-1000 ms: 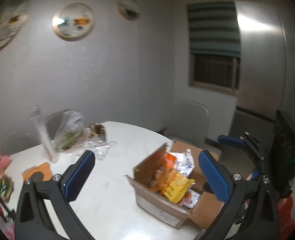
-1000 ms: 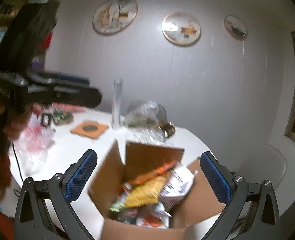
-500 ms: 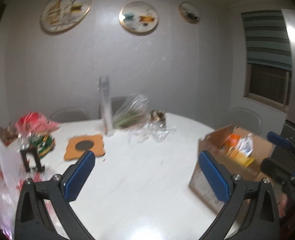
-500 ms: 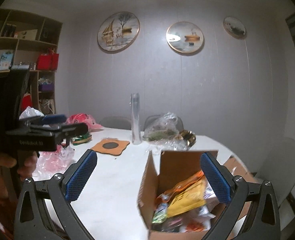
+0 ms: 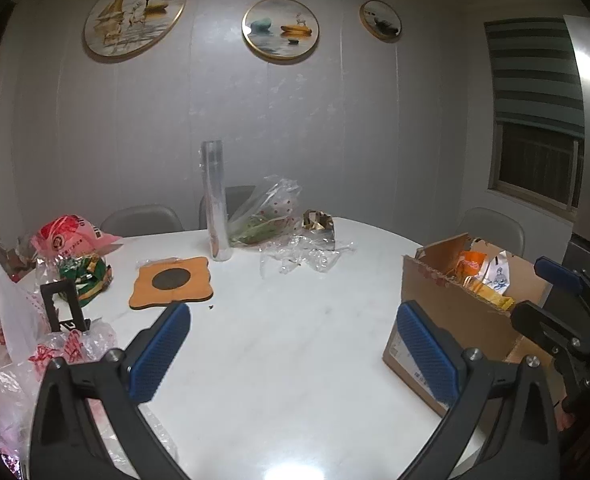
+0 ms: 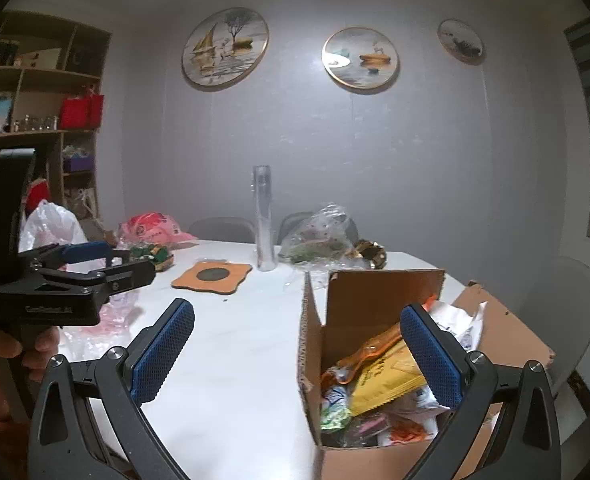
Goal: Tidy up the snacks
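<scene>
Both grippers are hovering over the white table (image 5: 295, 344), and the cardboard box (image 6: 375, 300) of snacks serves as the landmark here. The left gripper (image 5: 293, 350) is hanging with its blue-padded jaws spread wide and nothing between them, left of the box and above bare tabletop. The right gripper (image 6: 297, 350) is likewise gaping wide and empty, poised just in front of the box, its right pad overlapping the box opening in the right wrist view.

The box is sitting open, flaps up, near the table's edge. Inside it, a yellow packet (image 6: 383, 380) is lying on top, carrying dark print too small to read; an orange packet (image 6: 375, 350) is leaning behind it, and a white packet (image 6: 459, 320) is poking up toward the back. A printed label on the box's outer wall is showing in the left wrist view, unreadable.

Left of the box and beyond it, an orange mat (image 5: 171, 282) with a dark round centre is lying flat, and a clear tube (image 5: 215, 204) is standing upright just behind it. Farther left, a pink bag (image 5: 71, 236) is showing a round logo and red writing, illegible. A hand (image 6: 19, 346) is gripping the left gripper's handle, whose side is bearing a small blurred white wordmark.
</scene>
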`<state>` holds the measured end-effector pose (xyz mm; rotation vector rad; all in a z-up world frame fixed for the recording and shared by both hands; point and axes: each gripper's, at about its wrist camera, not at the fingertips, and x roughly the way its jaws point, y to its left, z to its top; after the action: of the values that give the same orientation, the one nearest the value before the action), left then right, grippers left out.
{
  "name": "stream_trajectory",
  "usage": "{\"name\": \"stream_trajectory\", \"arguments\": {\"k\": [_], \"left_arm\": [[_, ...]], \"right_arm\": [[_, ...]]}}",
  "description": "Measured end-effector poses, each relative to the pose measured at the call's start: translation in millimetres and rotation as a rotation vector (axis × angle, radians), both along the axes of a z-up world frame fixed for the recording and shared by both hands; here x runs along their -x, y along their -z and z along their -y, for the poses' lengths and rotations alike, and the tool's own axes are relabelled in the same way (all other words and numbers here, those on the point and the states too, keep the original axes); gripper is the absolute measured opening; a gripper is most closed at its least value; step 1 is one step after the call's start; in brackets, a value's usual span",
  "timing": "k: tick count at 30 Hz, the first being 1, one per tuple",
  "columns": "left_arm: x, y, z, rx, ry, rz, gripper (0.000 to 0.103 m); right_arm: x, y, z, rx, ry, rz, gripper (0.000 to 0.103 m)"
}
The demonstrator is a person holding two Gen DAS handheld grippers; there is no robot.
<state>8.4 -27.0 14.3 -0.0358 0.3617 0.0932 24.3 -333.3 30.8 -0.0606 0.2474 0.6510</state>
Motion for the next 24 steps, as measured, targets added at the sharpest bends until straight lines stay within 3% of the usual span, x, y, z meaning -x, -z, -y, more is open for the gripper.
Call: {"name": "stream_trajectory", "arguments": {"k": [24], "left_arm": [[-1,0,4,-0.015,0.003,0.008,0.102]], "right_arm": [[-3,0,12,-0.017,0.007,-0.01,0.103]]}}
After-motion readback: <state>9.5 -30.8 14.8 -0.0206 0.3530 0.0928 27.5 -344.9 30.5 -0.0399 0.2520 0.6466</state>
